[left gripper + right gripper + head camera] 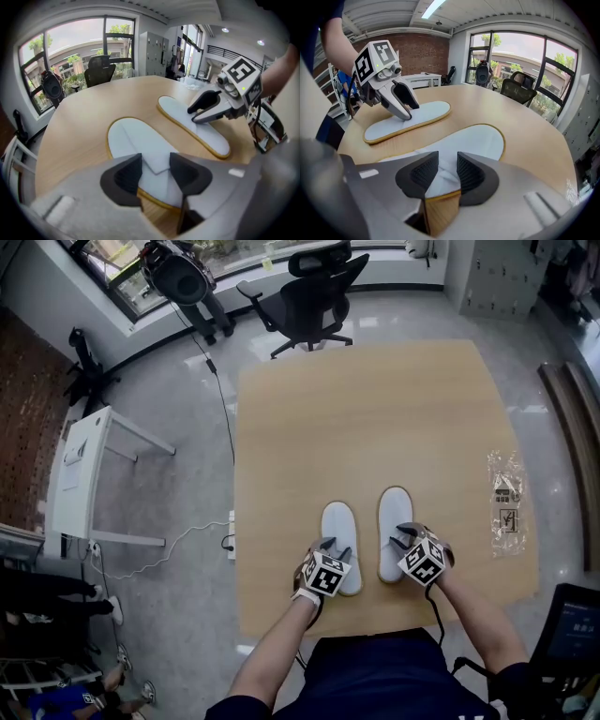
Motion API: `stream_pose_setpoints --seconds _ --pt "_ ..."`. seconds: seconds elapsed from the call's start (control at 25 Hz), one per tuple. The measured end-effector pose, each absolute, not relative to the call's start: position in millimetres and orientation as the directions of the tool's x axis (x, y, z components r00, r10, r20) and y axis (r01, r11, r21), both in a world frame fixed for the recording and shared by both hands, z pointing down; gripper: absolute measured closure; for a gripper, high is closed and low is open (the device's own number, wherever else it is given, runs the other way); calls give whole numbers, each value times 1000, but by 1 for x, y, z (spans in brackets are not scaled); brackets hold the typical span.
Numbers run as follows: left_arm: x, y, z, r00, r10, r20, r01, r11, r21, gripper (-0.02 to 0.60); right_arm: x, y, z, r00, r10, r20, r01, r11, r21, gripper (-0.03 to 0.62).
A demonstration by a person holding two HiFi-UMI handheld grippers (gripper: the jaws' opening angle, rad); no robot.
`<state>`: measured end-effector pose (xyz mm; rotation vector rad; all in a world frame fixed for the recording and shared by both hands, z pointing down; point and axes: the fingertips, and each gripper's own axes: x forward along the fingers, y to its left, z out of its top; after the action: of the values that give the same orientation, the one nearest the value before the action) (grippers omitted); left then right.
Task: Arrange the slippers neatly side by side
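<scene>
Two flat white slippers with thin yellow edging lie side by side on the pale wooden bench (356, 418), toes pointing away from the person. A narrow strip of bare wood shows between them. The left slipper (338, 526) sits slightly nearer the person than the right slipper (395, 512), so their ends are not quite level.

The left claw (155, 173) hangs over the heel half of the left slipper, pointing steeply down. Its two dark jaws stand apart. The white sole and a fold of its strap show in the gap between them, and the pads do not press on it. The right claw (447, 173) is over the heel end of the right slipper in the same tilted pose. Its jaws are also spread, with the yellow-rimmed heel edge and bare bench showing between them, and nothing is clamped.

From the head view, both bare forearms reach forward from the near edge of the bench, roughly parallel, with the marker cubes facing up over the slippers' heels. Each claw is close above its own slipper.

A crumpled clear plastic bag (507, 502) lies well apart near the bench's right edge, and a black office chair (314, 292) stands beyond the far side.
</scene>
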<state>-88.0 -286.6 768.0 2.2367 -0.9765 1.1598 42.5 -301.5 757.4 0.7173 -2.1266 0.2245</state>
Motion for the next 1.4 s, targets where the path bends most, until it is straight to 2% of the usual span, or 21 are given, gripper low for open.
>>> stream_pose_setpoints --seconds 0.84,1.4 --pt "-71 -256 768 414 -366 834 -736 -673 70 393 26 -268 758 -494 -396 774 -550 832 75 464" --pt "-68 -263 767 406 -375 834 -756 -650 75 393 14 -273 755 -521 -360 774 -473 876 89 464"
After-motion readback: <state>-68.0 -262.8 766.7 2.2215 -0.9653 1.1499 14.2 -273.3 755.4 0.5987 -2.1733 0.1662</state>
